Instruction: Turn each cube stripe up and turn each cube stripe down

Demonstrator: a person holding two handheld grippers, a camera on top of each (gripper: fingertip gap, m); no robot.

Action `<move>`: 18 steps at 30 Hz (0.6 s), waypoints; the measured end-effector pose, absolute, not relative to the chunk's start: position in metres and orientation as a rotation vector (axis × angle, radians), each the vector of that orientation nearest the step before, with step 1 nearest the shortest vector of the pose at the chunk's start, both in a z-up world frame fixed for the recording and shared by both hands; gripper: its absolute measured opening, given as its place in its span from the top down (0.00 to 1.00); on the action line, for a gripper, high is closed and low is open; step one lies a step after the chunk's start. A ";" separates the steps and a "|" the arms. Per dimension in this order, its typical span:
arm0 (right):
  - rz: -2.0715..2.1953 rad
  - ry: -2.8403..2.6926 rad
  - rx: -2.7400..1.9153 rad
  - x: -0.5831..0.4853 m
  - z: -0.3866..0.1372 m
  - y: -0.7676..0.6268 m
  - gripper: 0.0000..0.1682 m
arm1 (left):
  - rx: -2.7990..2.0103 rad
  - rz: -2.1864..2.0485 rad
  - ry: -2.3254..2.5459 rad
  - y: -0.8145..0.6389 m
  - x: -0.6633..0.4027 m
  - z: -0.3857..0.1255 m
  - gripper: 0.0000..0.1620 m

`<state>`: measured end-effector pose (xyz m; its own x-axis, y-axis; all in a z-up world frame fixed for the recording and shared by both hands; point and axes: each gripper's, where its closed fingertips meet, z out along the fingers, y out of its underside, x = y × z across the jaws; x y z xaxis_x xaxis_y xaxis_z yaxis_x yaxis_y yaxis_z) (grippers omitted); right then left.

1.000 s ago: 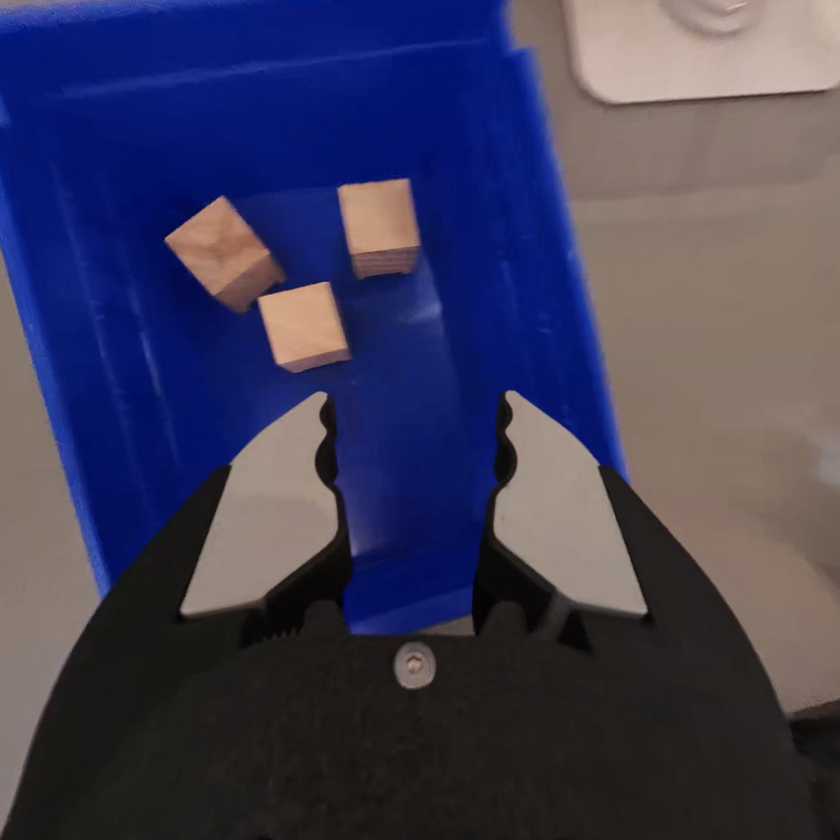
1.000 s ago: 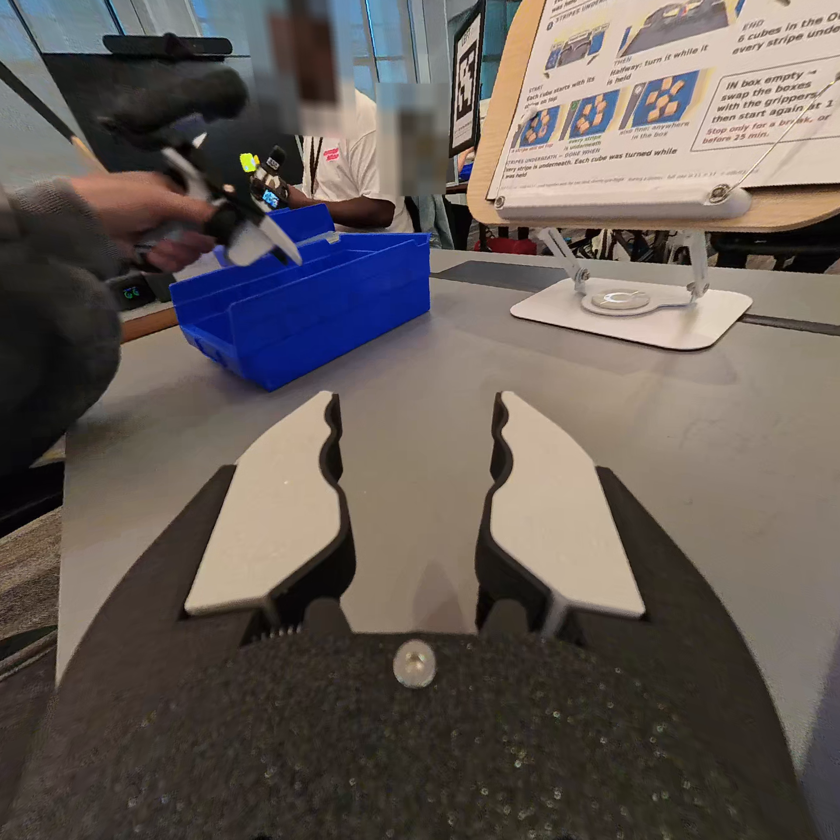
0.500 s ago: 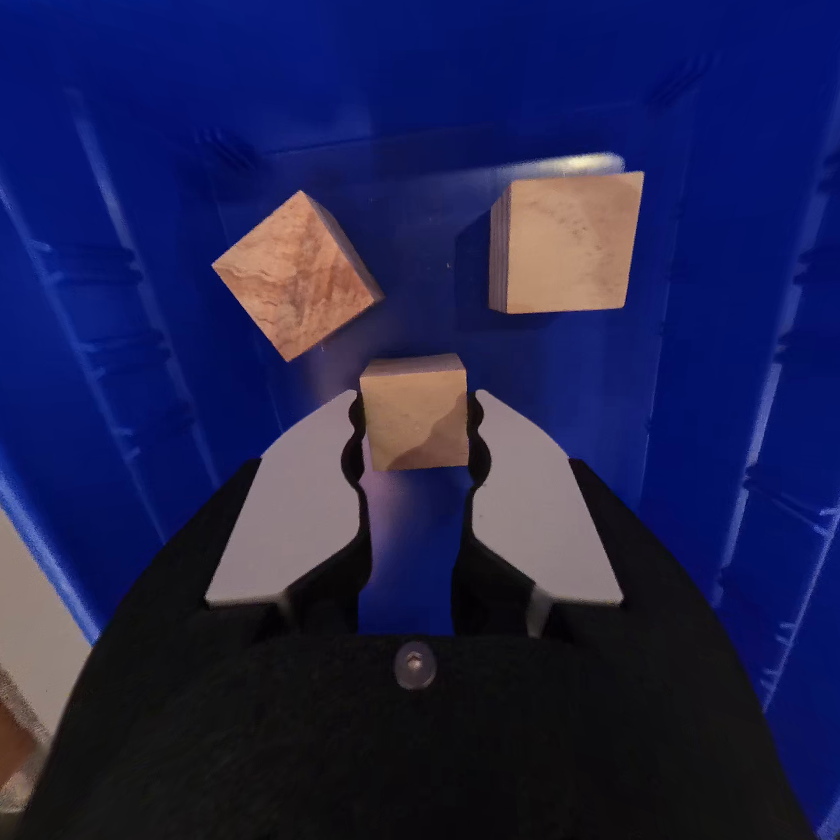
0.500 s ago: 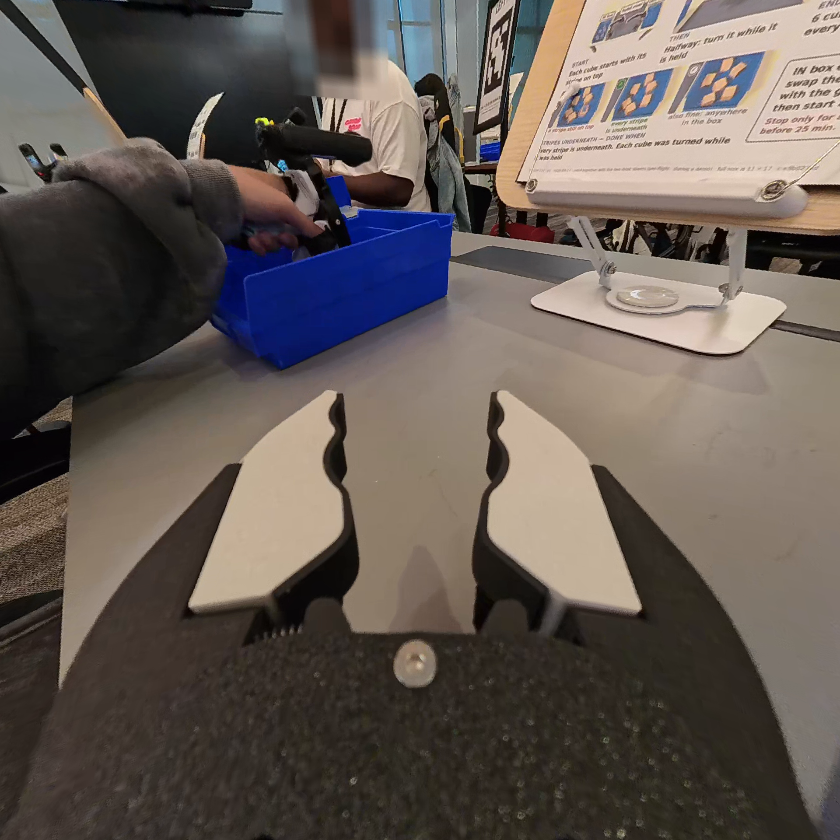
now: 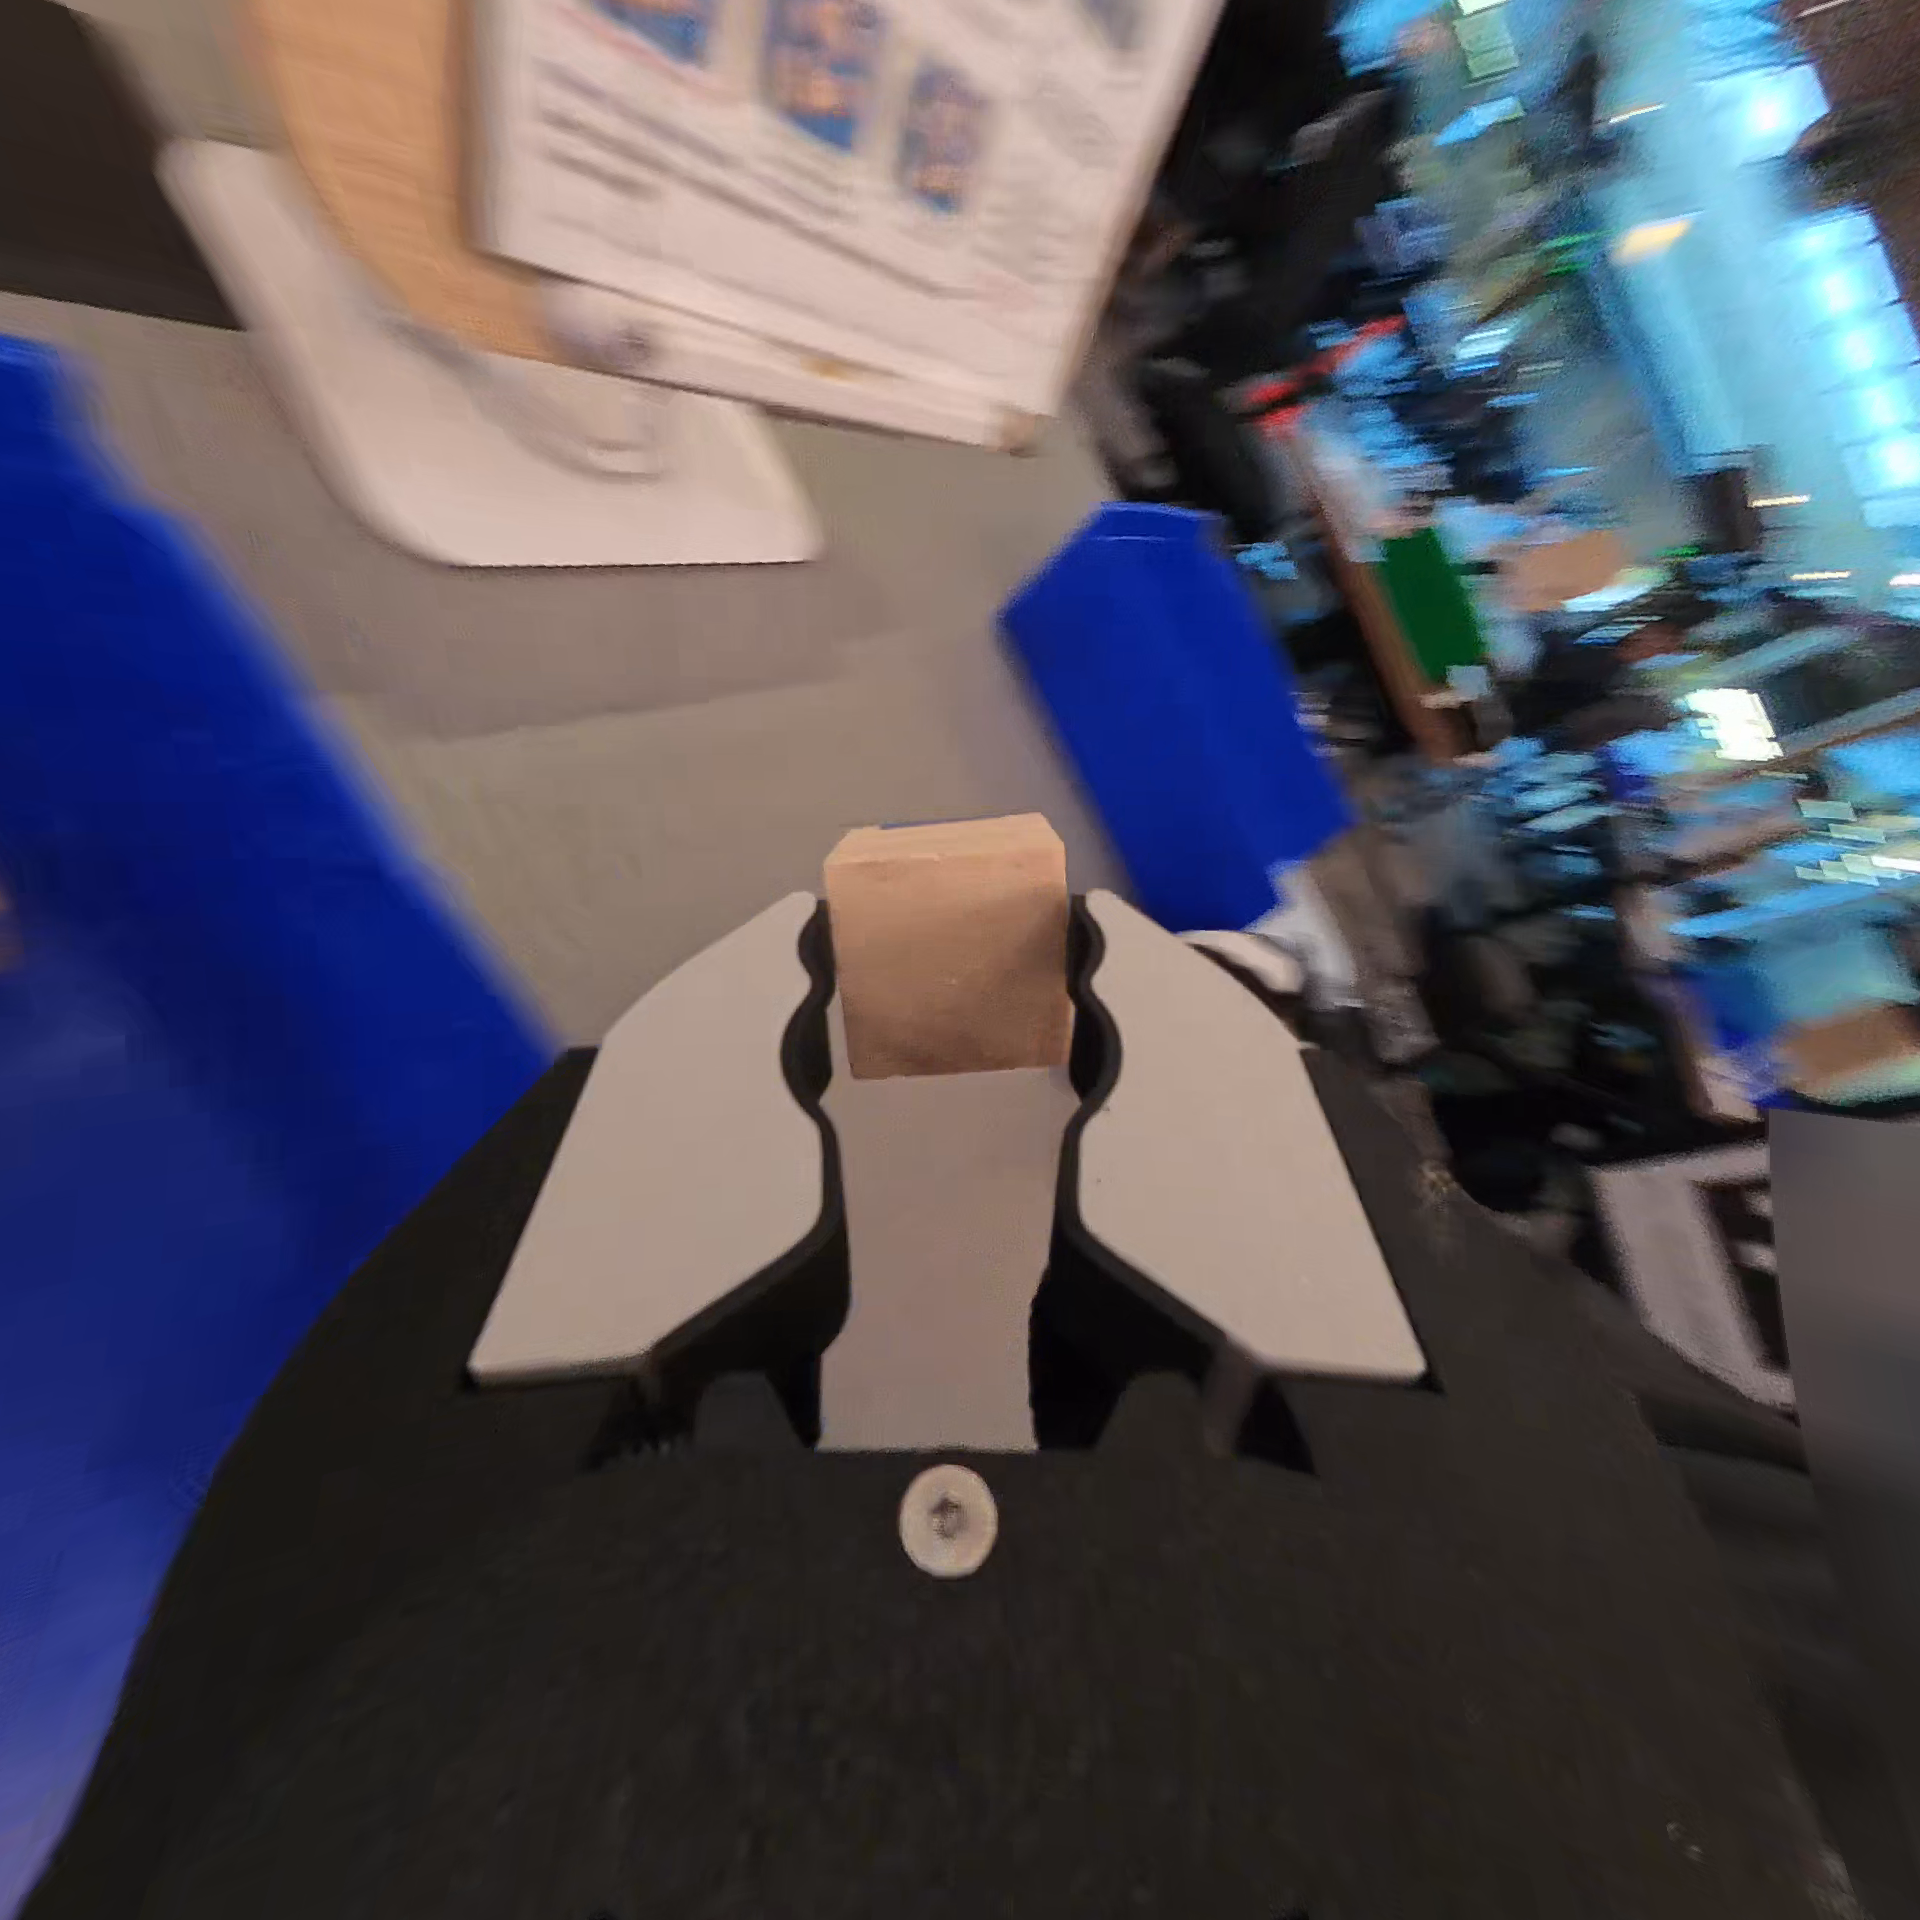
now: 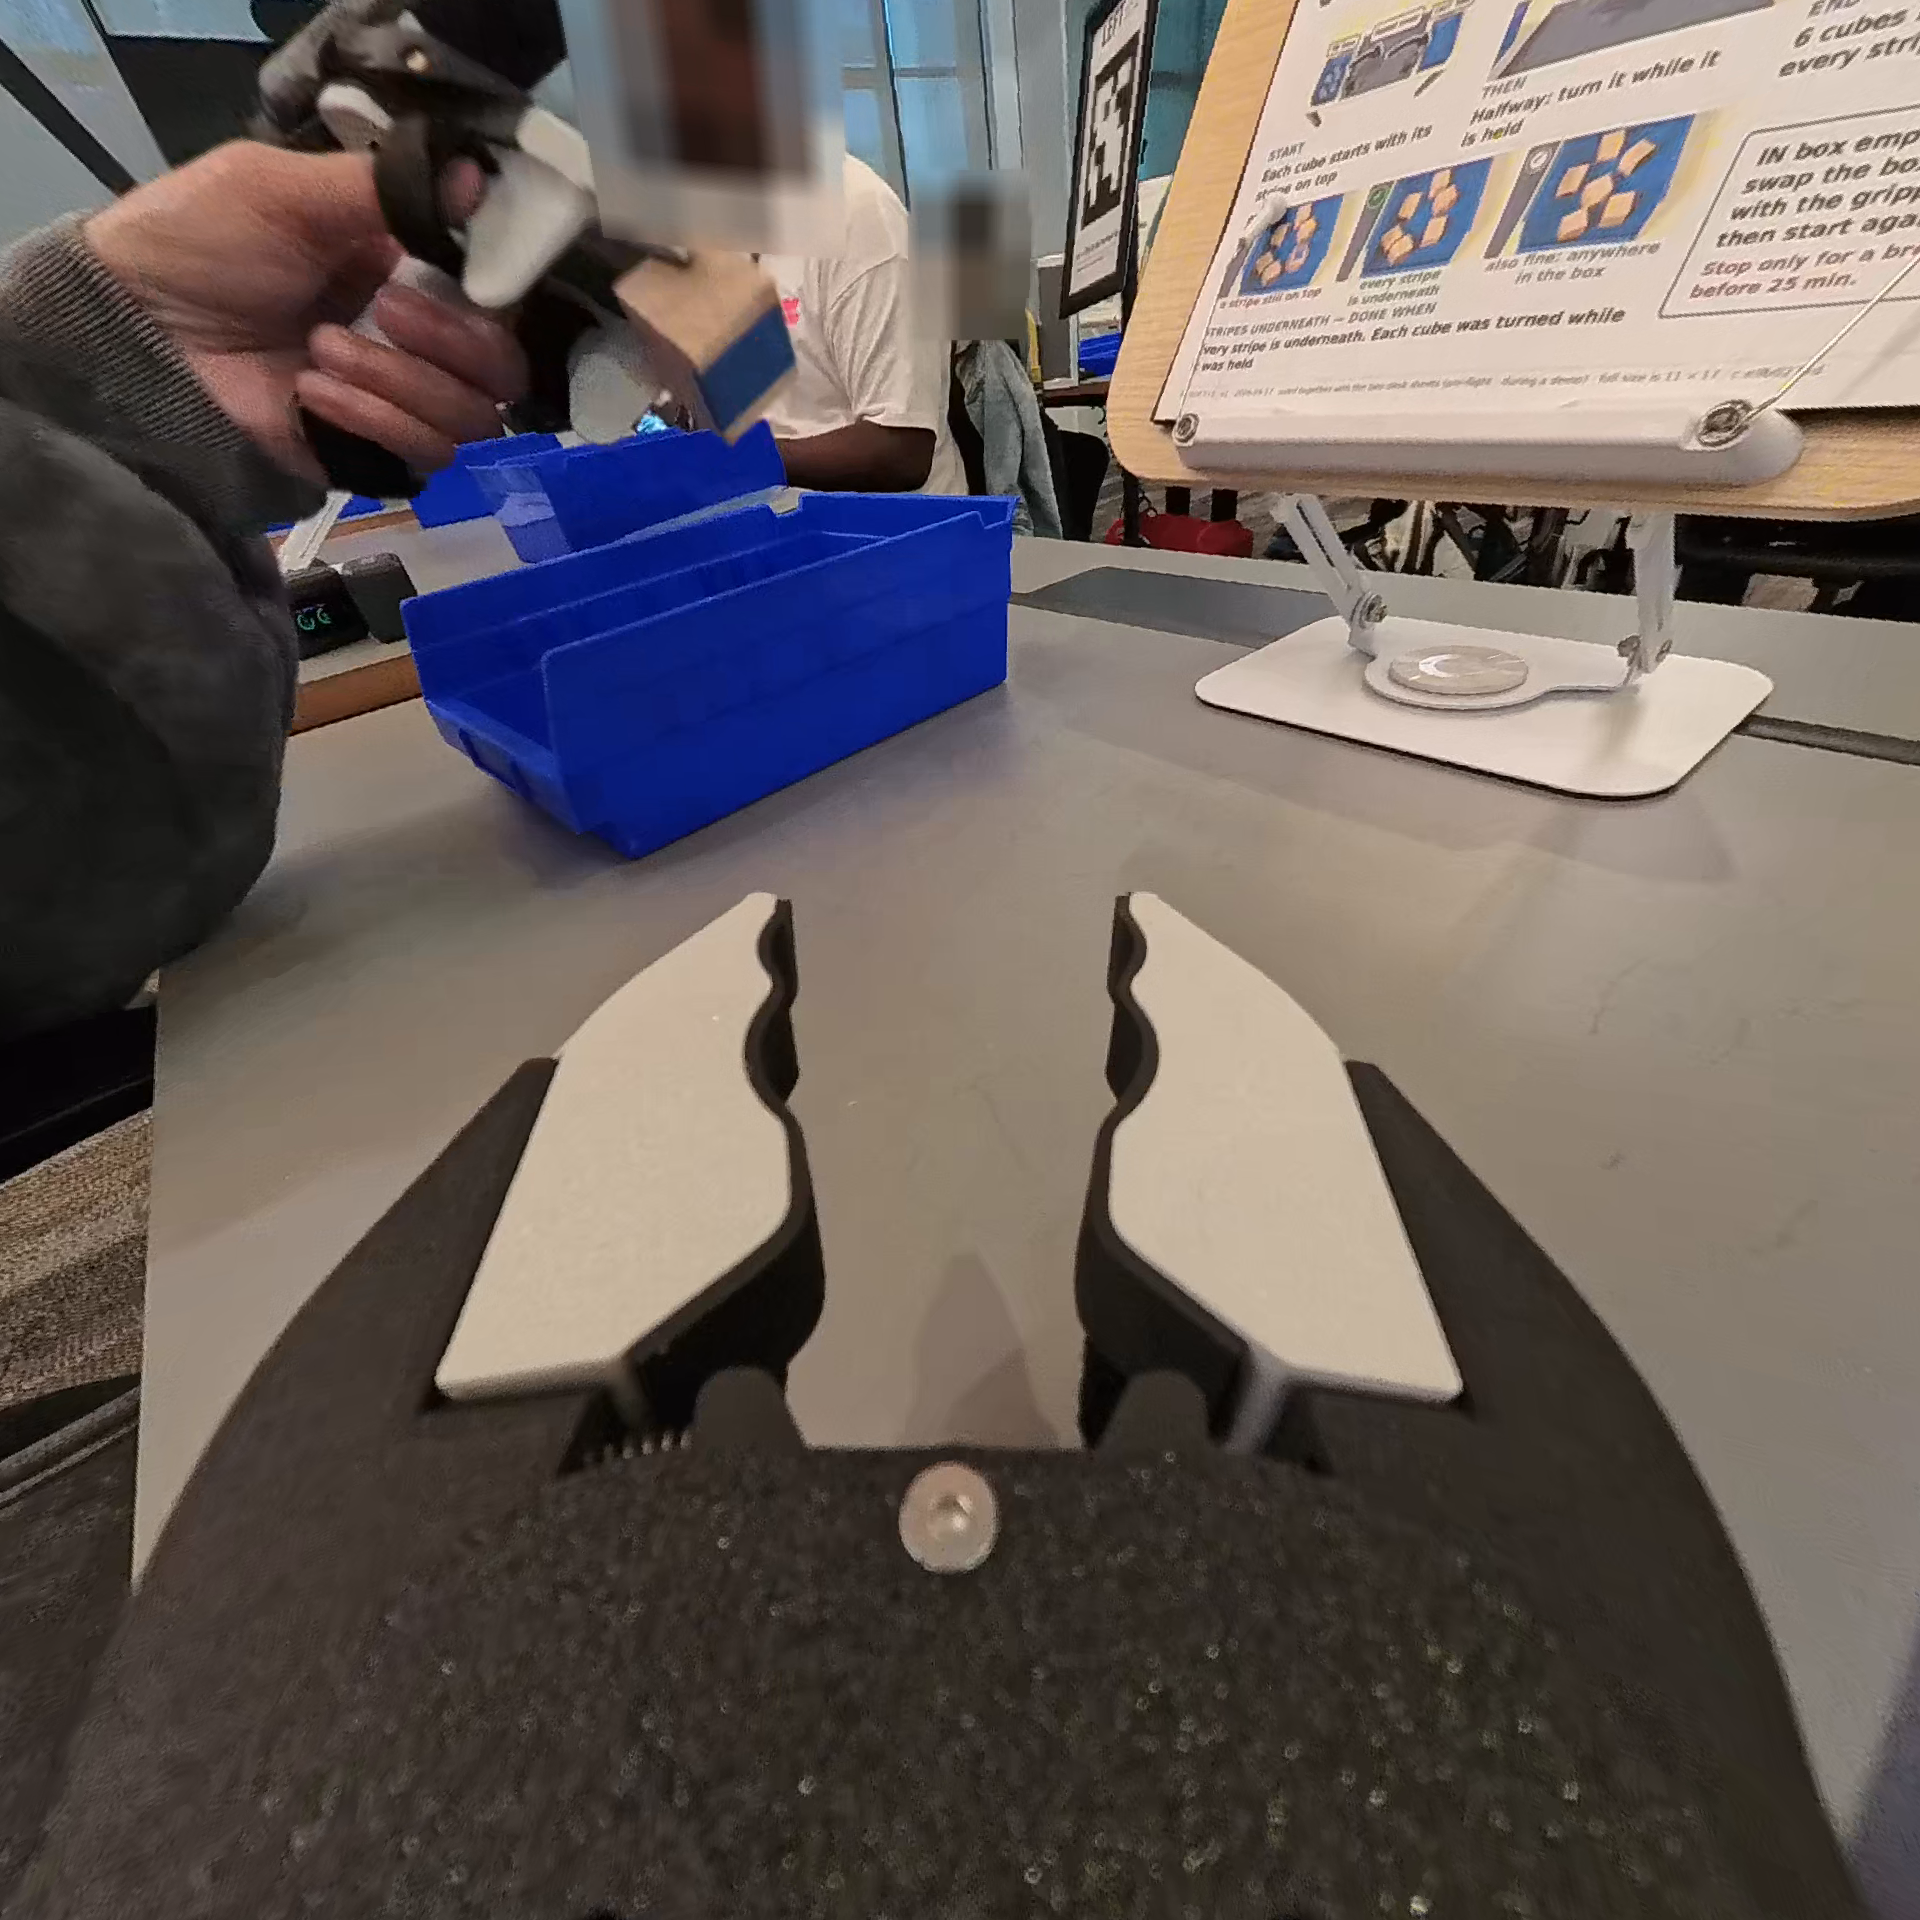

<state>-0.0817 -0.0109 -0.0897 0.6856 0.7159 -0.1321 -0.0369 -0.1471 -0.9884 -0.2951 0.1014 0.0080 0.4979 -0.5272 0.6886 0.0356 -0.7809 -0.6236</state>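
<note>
Holding cube [image 5: 951, 951] aloft in left gripper [image 5: 948, 971], jaws clamped on its side faces, blue stripe facing away from the wrist | blue bin [image 6: 727, 665] below on the table | right gripper [image 6: 948, 997] empty, jaws apart, low over the table [image 6: 1351, 935] | advice: roll wrist slowly, keep squeeze firm, then lower the cube into the bin.

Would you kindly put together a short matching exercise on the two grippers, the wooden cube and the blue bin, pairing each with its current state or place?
Things:
1. left gripper
2. right gripper
3. wooden cube
4. blue bin

States or places:
A. resting on the grey table
B. open, holding nothing
C. lifted in the air, blue stripe on its far end
D. shut on a block

Pairs: 1-D, 2-B, 3-C, 4-A
</note>
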 end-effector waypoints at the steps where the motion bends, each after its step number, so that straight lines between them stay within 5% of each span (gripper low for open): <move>1: 0.722 -0.563 -1.598 -0.081 -0.089 -0.011 0.66 | -2.097 -1.408 0.417 0.090 -0.275 0.016 0.74; 8: 0.803 -0.563 -1.579 -0.083 -0.086 -0.014 0.66 | -1.806 -2.126 0.301 0.028 -0.170 0.015 0.74; 18: 1.064 -0.515 -1.619 -0.095 -0.082 -0.017 0.62 | -1.851 -2.070 0.310 0.021 -0.131 -0.031 0.74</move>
<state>-0.0949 -0.0168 -0.0823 0.5062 0.7762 -0.3757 -0.1865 -0.3268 -0.9265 -0.1308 0.0208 -0.0314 -0.0888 -0.3949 0.9144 0.1100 -0.9163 -0.3850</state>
